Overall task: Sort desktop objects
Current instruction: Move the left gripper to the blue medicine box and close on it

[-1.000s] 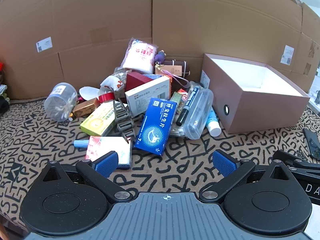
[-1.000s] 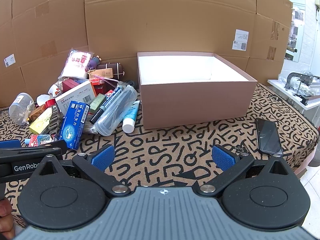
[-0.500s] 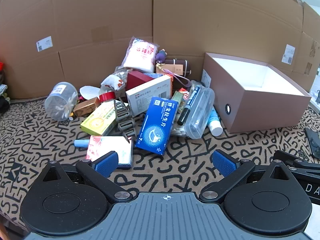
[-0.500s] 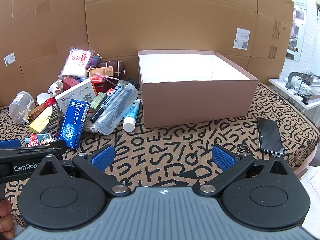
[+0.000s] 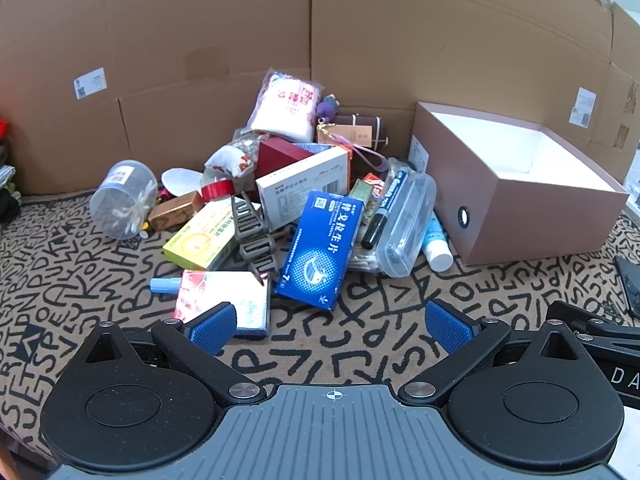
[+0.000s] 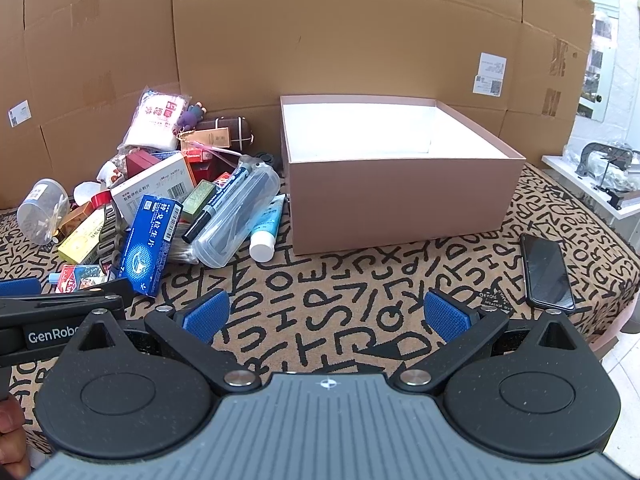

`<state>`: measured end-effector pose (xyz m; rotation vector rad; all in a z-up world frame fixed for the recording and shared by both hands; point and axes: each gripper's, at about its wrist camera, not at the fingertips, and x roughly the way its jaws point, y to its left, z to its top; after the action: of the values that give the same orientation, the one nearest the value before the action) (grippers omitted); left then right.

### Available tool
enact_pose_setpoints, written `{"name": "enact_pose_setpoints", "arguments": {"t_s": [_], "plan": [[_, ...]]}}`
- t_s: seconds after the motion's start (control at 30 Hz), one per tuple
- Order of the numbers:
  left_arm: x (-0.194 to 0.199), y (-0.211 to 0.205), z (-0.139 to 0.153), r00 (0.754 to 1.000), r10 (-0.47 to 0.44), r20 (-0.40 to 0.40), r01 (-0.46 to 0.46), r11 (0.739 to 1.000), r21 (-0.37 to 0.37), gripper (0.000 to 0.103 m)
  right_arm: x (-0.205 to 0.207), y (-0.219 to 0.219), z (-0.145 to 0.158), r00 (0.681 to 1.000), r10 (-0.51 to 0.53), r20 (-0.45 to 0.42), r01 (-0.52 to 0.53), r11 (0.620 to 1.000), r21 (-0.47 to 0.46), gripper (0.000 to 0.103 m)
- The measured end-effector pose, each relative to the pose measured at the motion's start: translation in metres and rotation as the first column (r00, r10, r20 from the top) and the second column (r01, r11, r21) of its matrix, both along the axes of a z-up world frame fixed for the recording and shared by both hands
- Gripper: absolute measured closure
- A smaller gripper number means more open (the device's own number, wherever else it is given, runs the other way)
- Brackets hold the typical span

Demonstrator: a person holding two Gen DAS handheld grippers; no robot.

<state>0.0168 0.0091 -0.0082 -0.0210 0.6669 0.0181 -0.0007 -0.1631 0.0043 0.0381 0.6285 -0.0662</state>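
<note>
Both my grippers were spread wide with nothing between the pads. My left gripper (image 5: 330, 322) hung low over the letter-print cloth (image 5: 60, 280), facing the pile. The blue medicine box (image 5: 322, 242) lay just ahead of the gap between my fingers, tilted up onto the heap, not touching either pad. My left-hand pad (image 5: 212, 326) overlapped the near corner of the red-and-white box (image 5: 224, 296) in the view, but I couldn't tell if it actually touched.

My right gripper (image 6: 326, 314) pointed at bare cloth in front of the pink open box (image 6: 400, 204), which sat well ahead of the fingers, white inside. The clear plastic case (image 6: 236, 216) with the black marker (image 6: 218, 206) lying on it was off to the left of my fingers, and the white-capped tube (image 6: 266, 228) lay right up against the pink box's left side. A black phone (image 6: 546, 272) lay near the cloth's right edge.

Back of the pile was a mess: the white cotton bag (image 5: 286, 106) leaned on the cardboard wall (image 5: 440, 40), a grey hair claw (image 5: 254, 236) sat on the yellow-green box (image 5: 202, 240), and the stuff under the white carton (image 5: 302, 186) was mostly buried. The cotton swab jar (image 5: 122, 198) lay tipped over on the left. Print on most boxes was too small to read. My other gripper got cut off at each frame's edge.
</note>
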Motion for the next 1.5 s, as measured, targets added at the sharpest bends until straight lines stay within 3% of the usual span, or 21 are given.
{"name": "enact_pose_setpoints", "arguments": {"t_s": [0.47,0.83,1.03,1.2,1.37,1.5], "plan": [[0.031,0.023,-0.028,0.999,0.021,-0.046,-0.022,1.0,-0.02,0.0,0.043,0.016,-0.024,0.995,0.061,-0.08,-0.061,0.998,0.001,0.0],[0.075,0.059,-0.05,0.992,0.076,-0.102,-0.08,0.996,-0.034,0.0,0.1,0.044,-0.05,0.969,0.211,-0.129,-0.195,0.973,0.124,0.0],[0.094,0.074,-0.053,0.992,0.062,-0.114,-0.07,0.996,-0.063,0.004,0.121,0.052,-0.059,0.959,0.261,-0.114,-0.235,0.951,0.201,0.0],[0.1,0.085,-0.057,0.991,0.054,-0.121,-0.064,0.995,-0.083,0.005,0.127,0.058,-0.063,0.946,0.313,-0.088,-0.29,0.934,0.207,0.001],[0.101,0.087,-0.06,0.991,0.072,-0.117,-0.077,0.996,-0.037,0.011,0.133,0.069,-0.069,0.927,0.367,-0.077,-0.345,0.915,0.211,0.011],[0.099,0.092,-0.055,0.989,0.065,-0.13,-0.074,0.995,-0.061,0.016,0.135,0.07,-0.069,0.907,0.416,-0.066,-0.385,0.882,0.272,0.016]]}}
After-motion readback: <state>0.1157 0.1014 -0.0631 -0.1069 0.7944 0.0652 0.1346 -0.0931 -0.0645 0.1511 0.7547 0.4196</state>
